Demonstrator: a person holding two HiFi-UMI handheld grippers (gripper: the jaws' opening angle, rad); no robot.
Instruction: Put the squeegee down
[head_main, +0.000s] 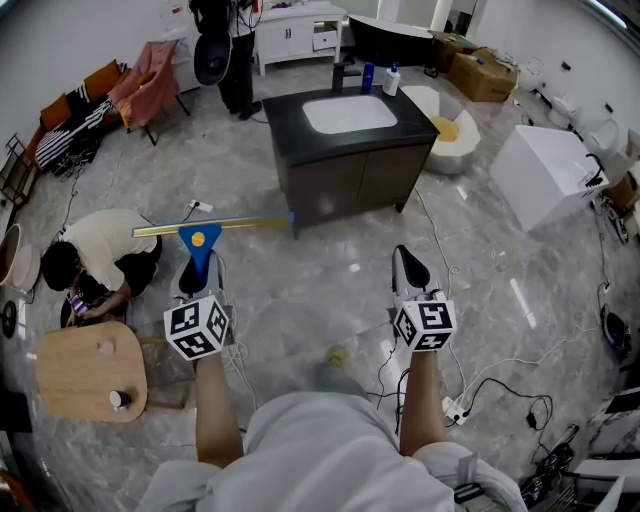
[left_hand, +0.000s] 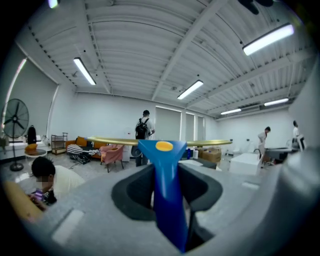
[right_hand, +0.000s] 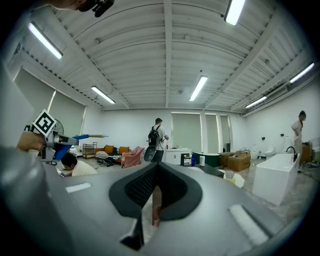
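Observation:
My left gripper (head_main: 198, 272) is shut on the blue handle of the squeegee (head_main: 199, 245), held above the floor. The handle stands up between the pads in the left gripper view, where the squeegee (left_hand: 168, 185) fills the middle. Its long brass-coloured blade (head_main: 215, 226) lies crosswise at the top, pointing left and right. My right gripper (head_main: 410, 268) hangs level to the right, its jaws shut with nothing between them; the right gripper (right_hand: 155, 200) shows the same in its own view. The squeegee (right_hand: 89, 136) also appears small at the left of that view.
A dark vanity cabinet (head_main: 345, 175) with a white sink stands ahead. A person (head_main: 100, 250) crouches on the floor at the left, beside a round wooden stool (head_main: 80, 372). A white tub (head_main: 545, 175) sits at the right. Cables (head_main: 500, 390) trail over the grey tiled floor.

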